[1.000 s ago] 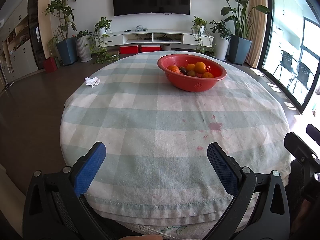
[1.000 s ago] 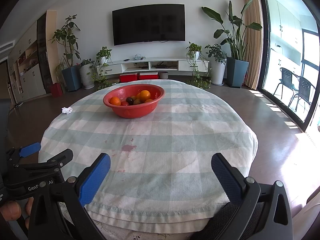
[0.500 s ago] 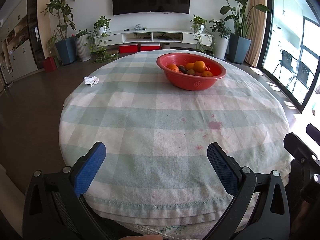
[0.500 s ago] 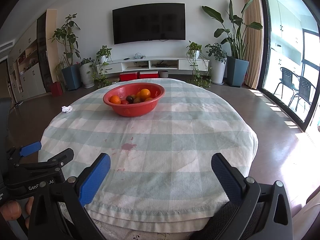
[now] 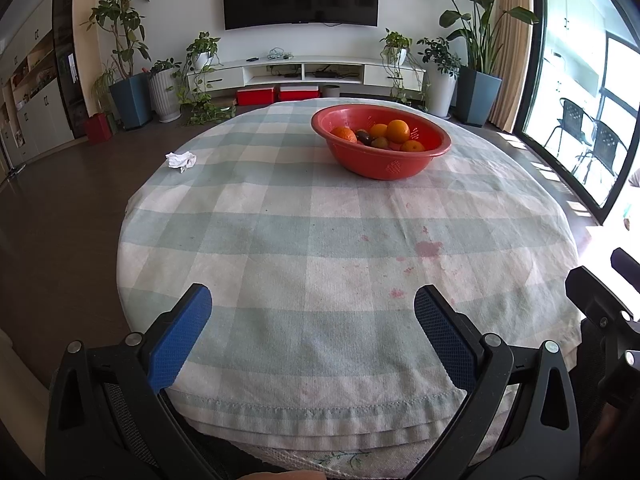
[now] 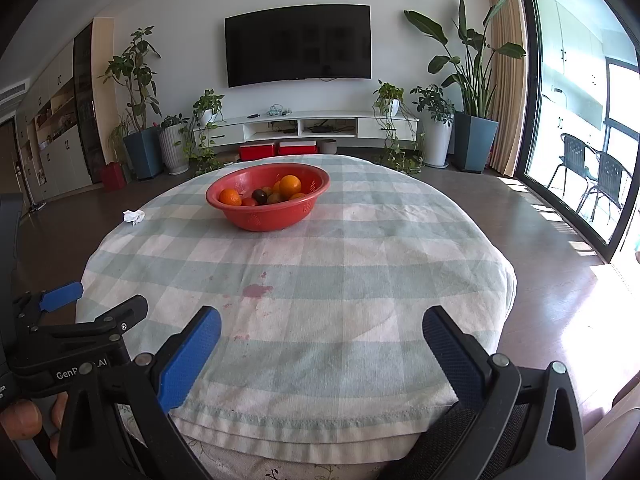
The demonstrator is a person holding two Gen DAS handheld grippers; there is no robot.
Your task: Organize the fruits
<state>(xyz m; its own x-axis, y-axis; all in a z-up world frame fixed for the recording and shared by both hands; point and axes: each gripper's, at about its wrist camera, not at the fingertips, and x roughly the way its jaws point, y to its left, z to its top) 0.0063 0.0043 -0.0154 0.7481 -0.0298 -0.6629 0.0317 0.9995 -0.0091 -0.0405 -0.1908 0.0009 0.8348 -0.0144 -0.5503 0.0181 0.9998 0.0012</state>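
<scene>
Left wrist view. The left gripper (image 5: 312, 312) was held at the near edge of a round table covered by a checked cloth (image 5: 280, 240); its jaws were spread wide, and nothing was held between the blue pads (image 5: 180, 336). A red bowl (image 5: 380, 156) was seen on the far right part of the cloth, well apart from the gripper. Oranges (image 5: 398, 131) and some darker fruit (image 5: 366, 136) were contained in it. A crumpled white tissue (image 5: 181, 160) was seen at the far left edge of the cloth. Pink stains (image 5: 428, 249) were marked near the middle. Part of the right gripper (image 5: 600, 304) was visible at the right border.

Right wrist view. The right gripper (image 6: 320, 336) was likewise held at the near edge, its jaws wide apart and empty. The bowl (image 6: 268, 212) was seen far off, left of centre, with the oranges (image 6: 290, 185) and a dark fruit (image 6: 260, 196) inside. The tissue (image 6: 133, 216) lay left of the bowl, apart from it. The left gripper (image 6: 76, 320) was seen at the lower left. A television (image 6: 298, 50) was mounted on the far wall.
</scene>
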